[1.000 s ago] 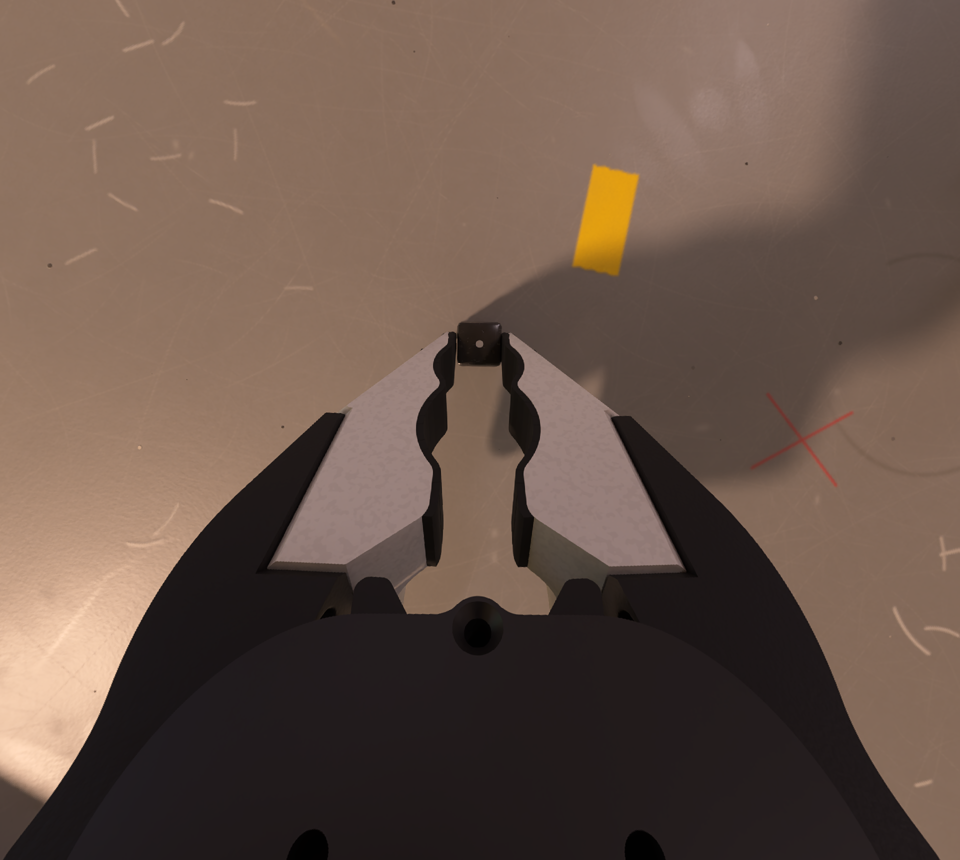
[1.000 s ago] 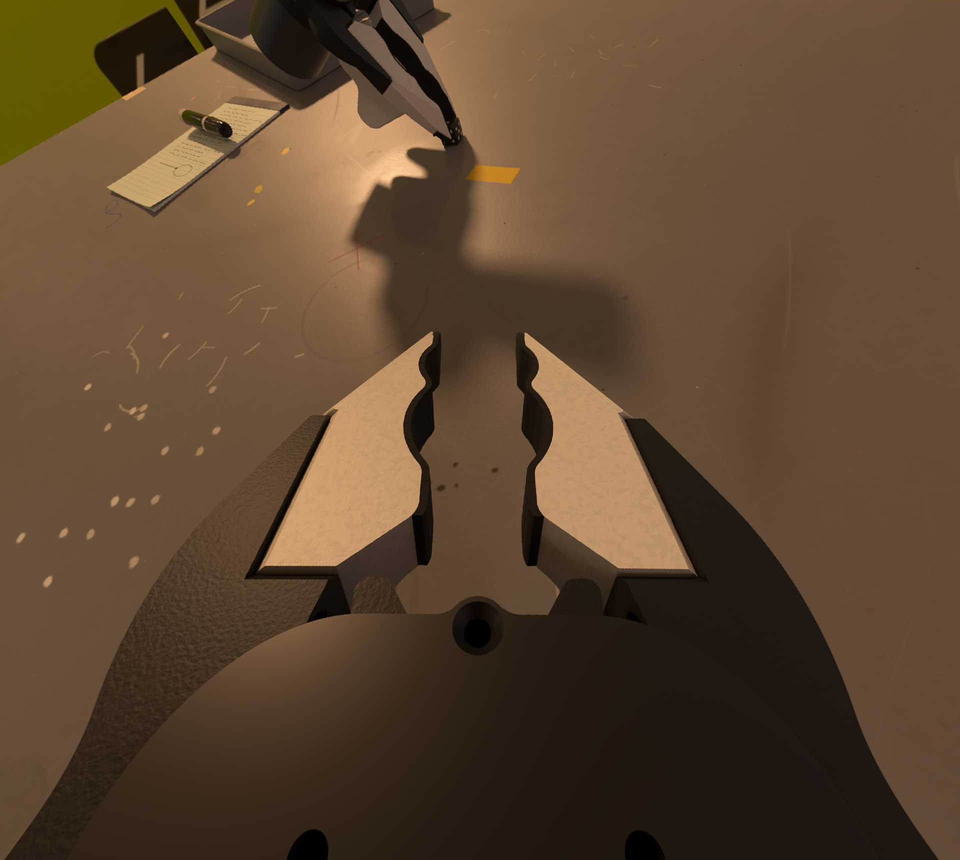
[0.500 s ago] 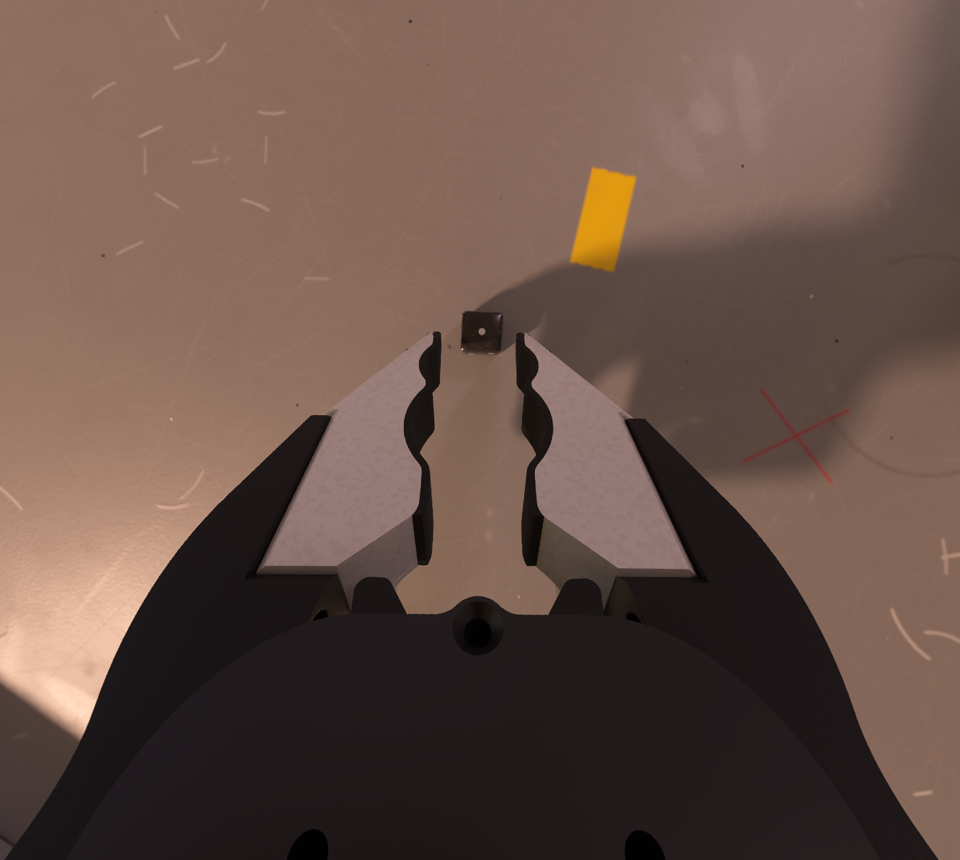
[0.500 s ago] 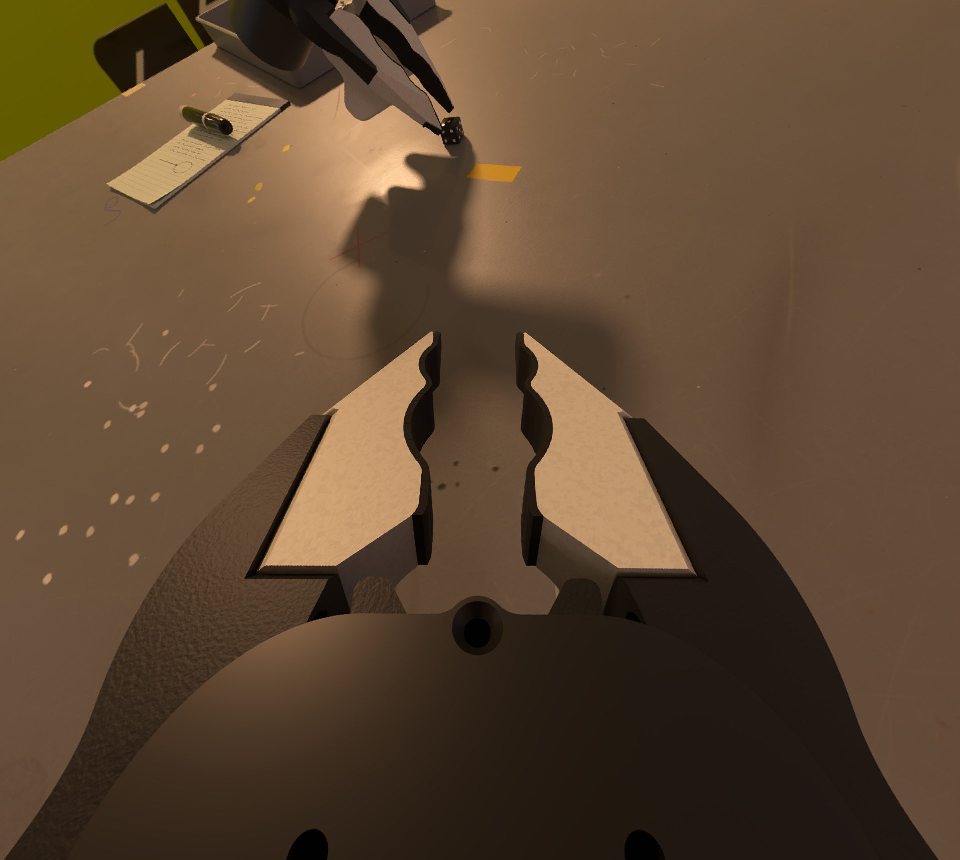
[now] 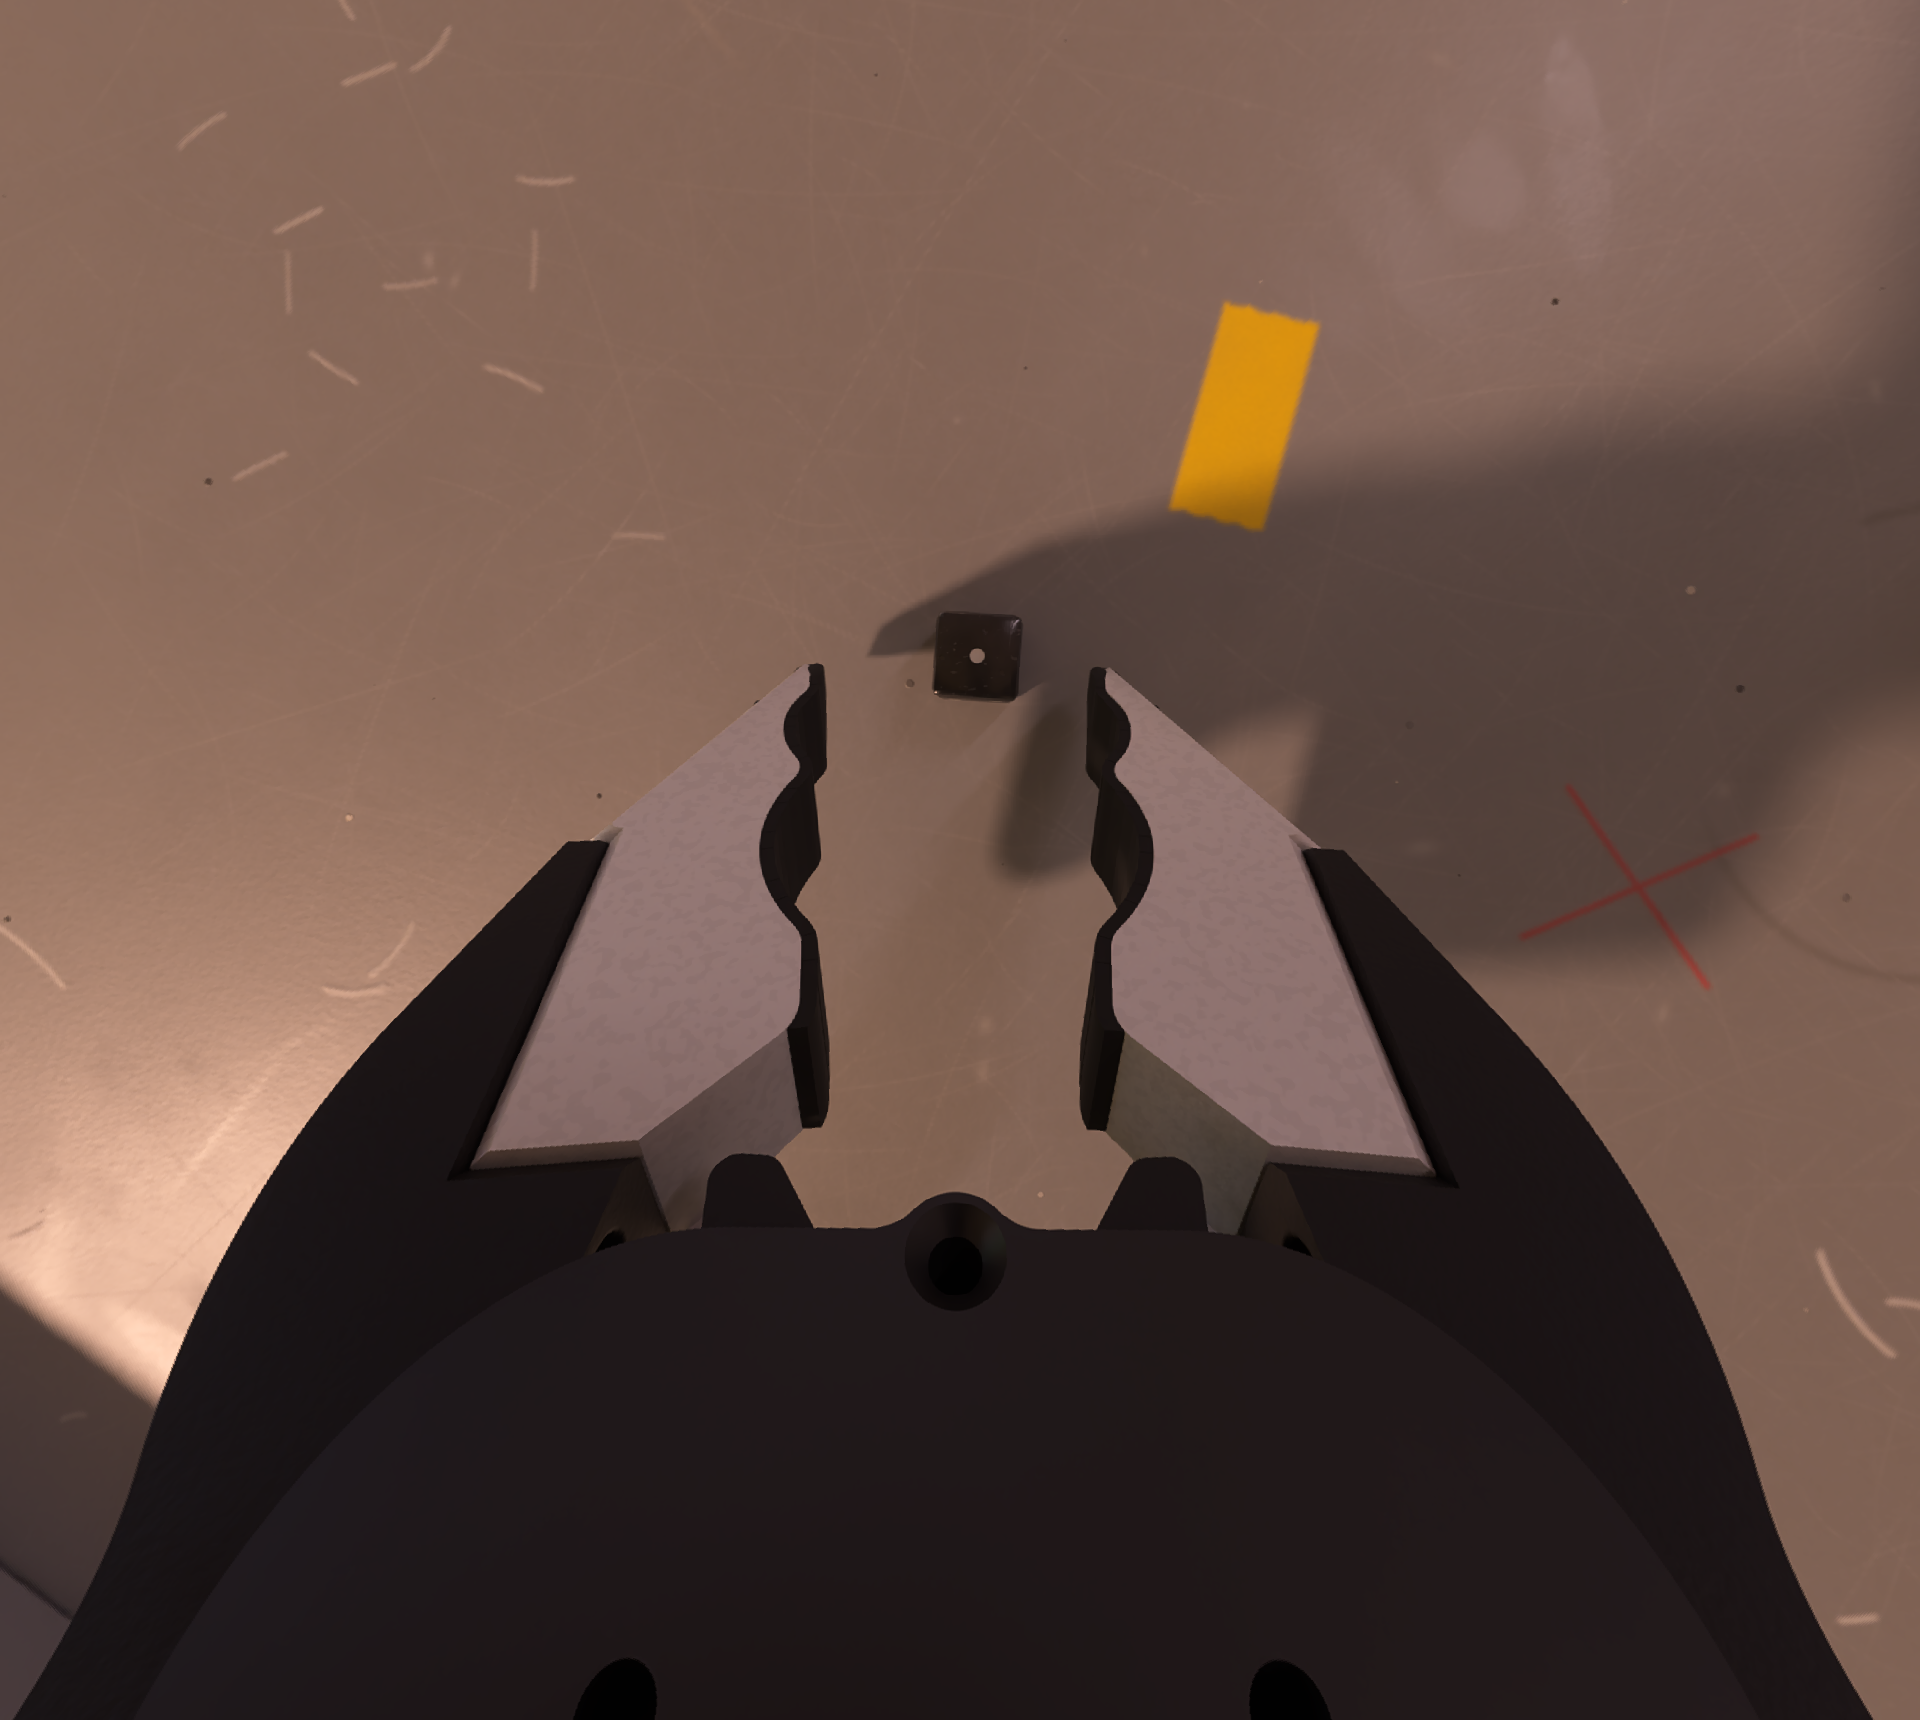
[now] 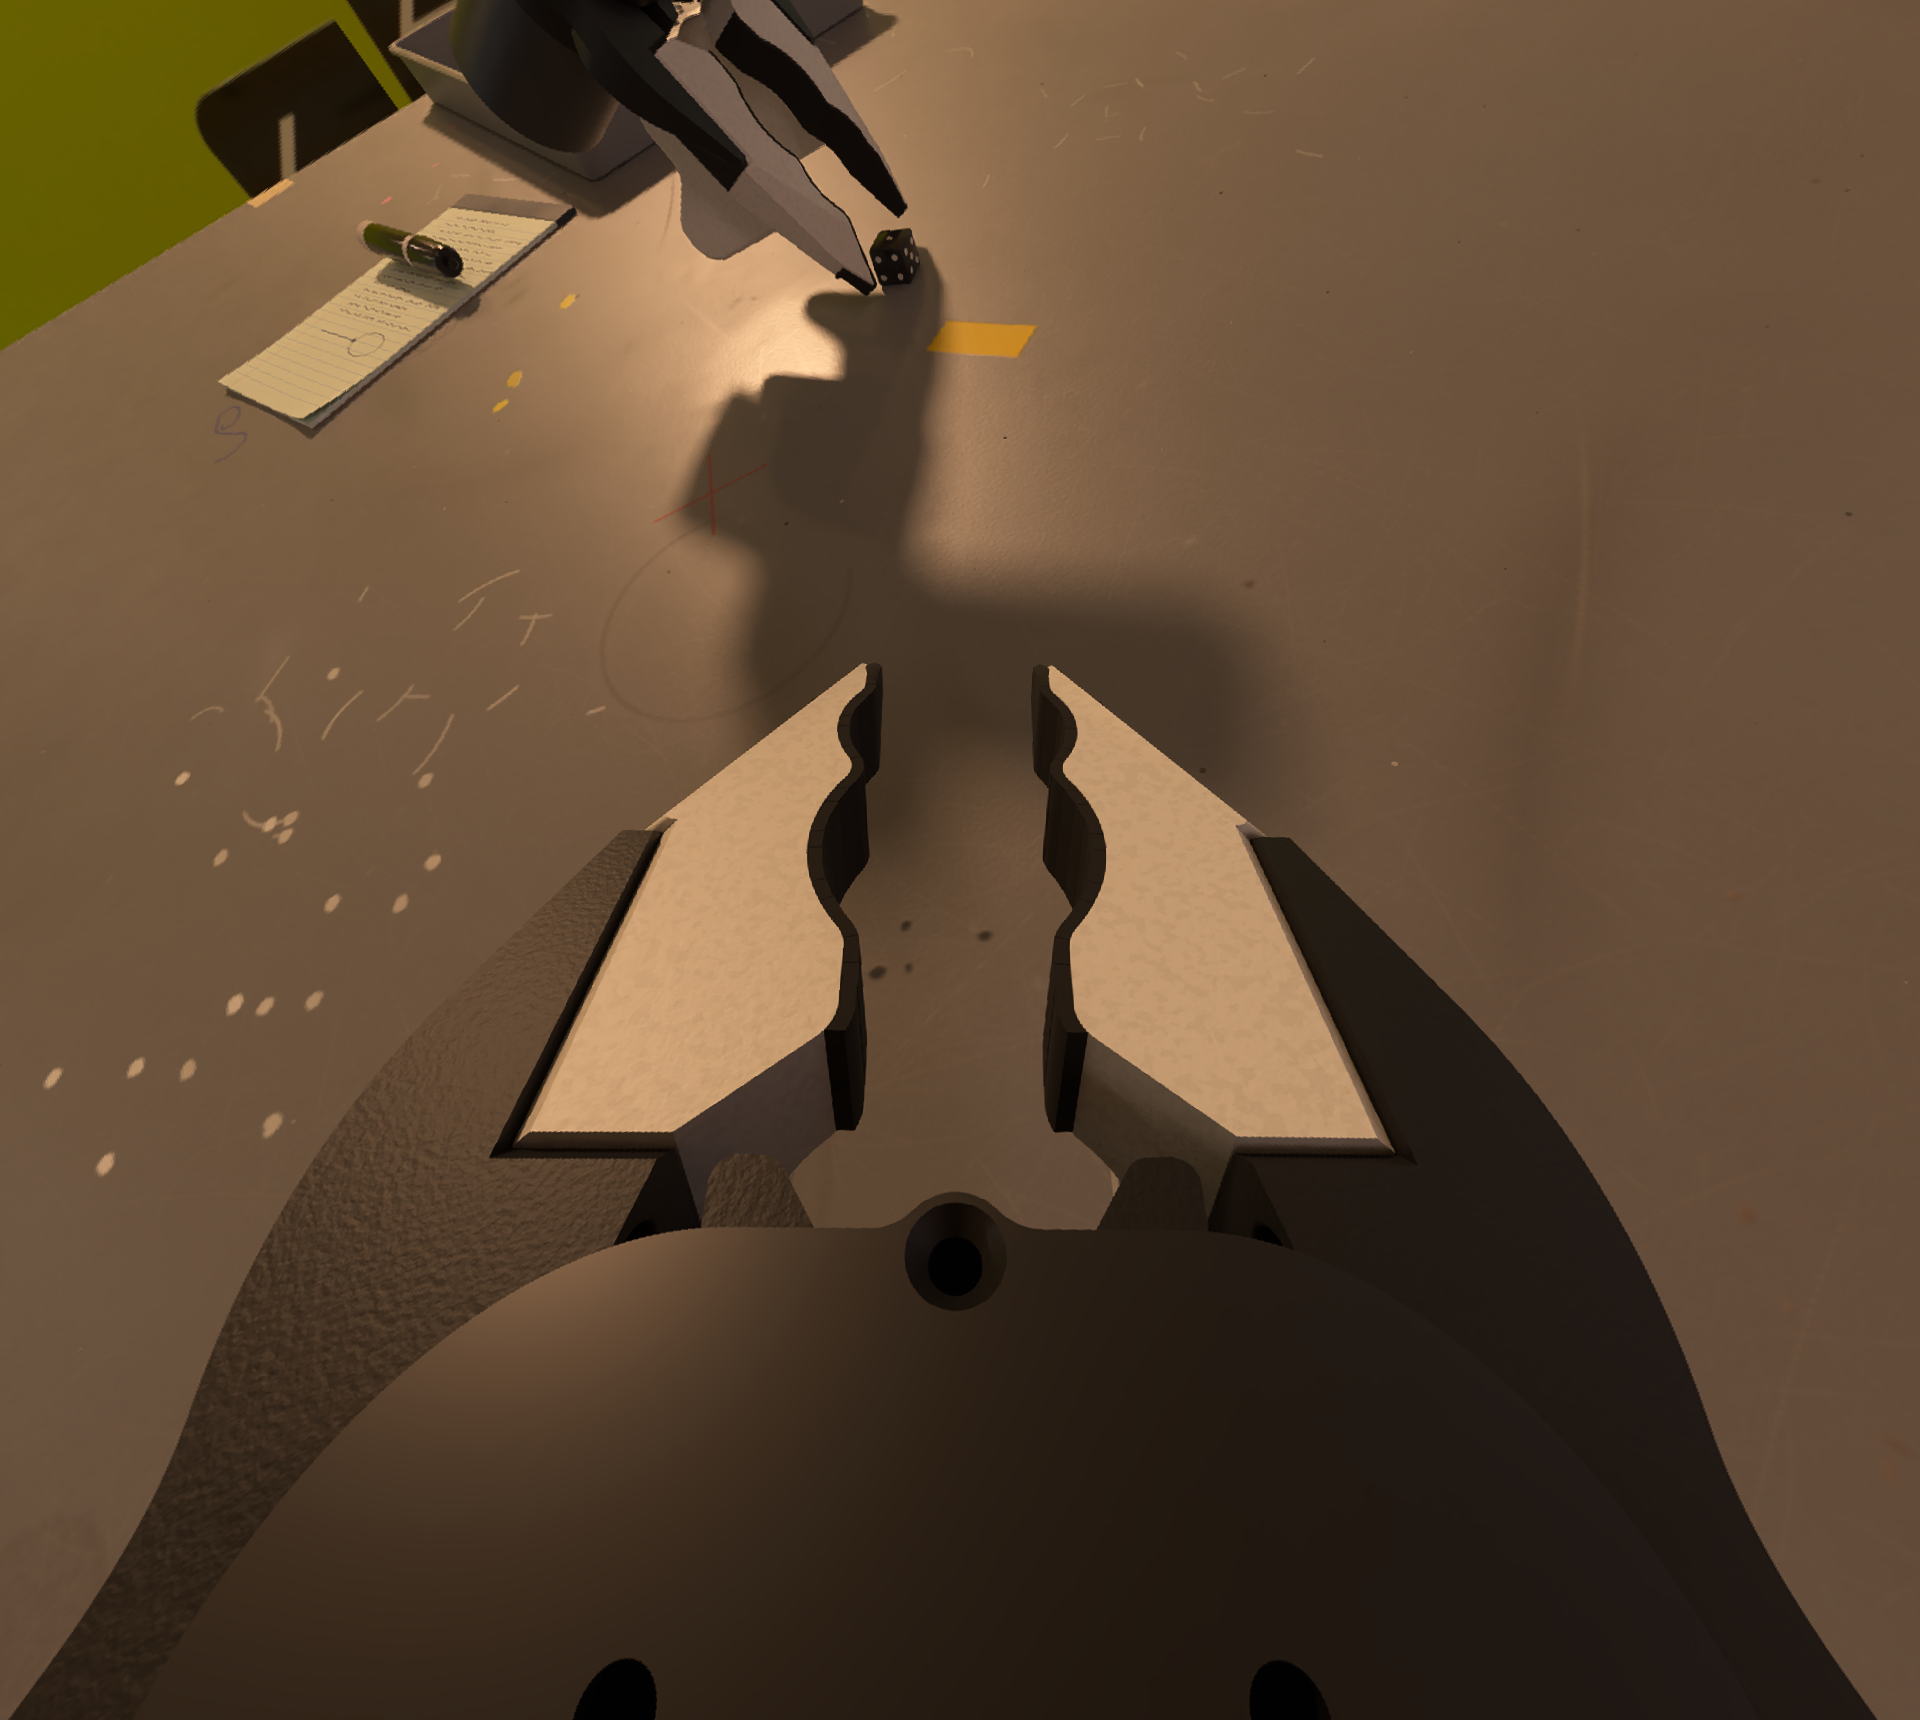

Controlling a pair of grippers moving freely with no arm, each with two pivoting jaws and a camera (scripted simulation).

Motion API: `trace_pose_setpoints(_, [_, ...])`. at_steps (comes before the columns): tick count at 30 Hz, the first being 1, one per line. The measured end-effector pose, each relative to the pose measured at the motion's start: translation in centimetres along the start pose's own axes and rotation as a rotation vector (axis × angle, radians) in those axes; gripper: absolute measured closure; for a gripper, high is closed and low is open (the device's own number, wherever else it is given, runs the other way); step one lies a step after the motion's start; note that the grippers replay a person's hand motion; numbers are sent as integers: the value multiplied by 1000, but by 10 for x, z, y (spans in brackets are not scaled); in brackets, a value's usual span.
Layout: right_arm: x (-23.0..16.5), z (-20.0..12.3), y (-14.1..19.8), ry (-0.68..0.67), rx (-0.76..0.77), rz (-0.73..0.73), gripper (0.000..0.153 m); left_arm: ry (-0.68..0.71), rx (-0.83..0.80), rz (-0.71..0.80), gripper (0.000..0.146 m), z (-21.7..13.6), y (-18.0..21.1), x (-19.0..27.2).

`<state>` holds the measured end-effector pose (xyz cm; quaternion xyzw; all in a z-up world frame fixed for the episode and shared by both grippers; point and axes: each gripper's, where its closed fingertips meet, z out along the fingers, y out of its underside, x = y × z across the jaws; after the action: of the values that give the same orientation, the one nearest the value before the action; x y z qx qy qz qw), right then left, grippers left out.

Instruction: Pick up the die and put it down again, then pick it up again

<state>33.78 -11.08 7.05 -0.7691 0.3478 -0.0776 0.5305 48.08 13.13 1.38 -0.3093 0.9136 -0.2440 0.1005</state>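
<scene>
Left gripper (image 5: 956, 673): fingers spread wide, empty, poised over the die (image 5: 976, 656), which sits free on the counter (image 5: 727, 320) toward its far-left corner. Right gripper (image 6: 956, 673): fingers parted, empty, near edge.

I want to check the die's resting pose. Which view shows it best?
The left wrist view: the die lies close, just past the open left gripper, top face plain. The right wrist view shows it far off and small, though two side faces show there.
</scene>
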Motion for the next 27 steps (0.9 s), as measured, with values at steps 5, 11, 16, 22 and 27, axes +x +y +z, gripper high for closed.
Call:
trace_pose_setpoints(5, [1,-1,-1,4,4,3,124,-29,-23,13,99,0,0,0])
trace_pose_setpoints(11, [1,-1,0,5,1,5,124,-35,-25,26,98,-2,-2,5])
trace_pose_setpoints(16, [1,0,0,7,-2,1,124,-27,-44,23,99,-2,2,6])
trace_pose_setpoints(22, [1,0,1,8,-5,1,124,-1,-35,-26,98,3,3,6])
trace_pose_setpoints(27, [1,0,1,8,-8,2,124,21,-22,-63,104,4,2,6])
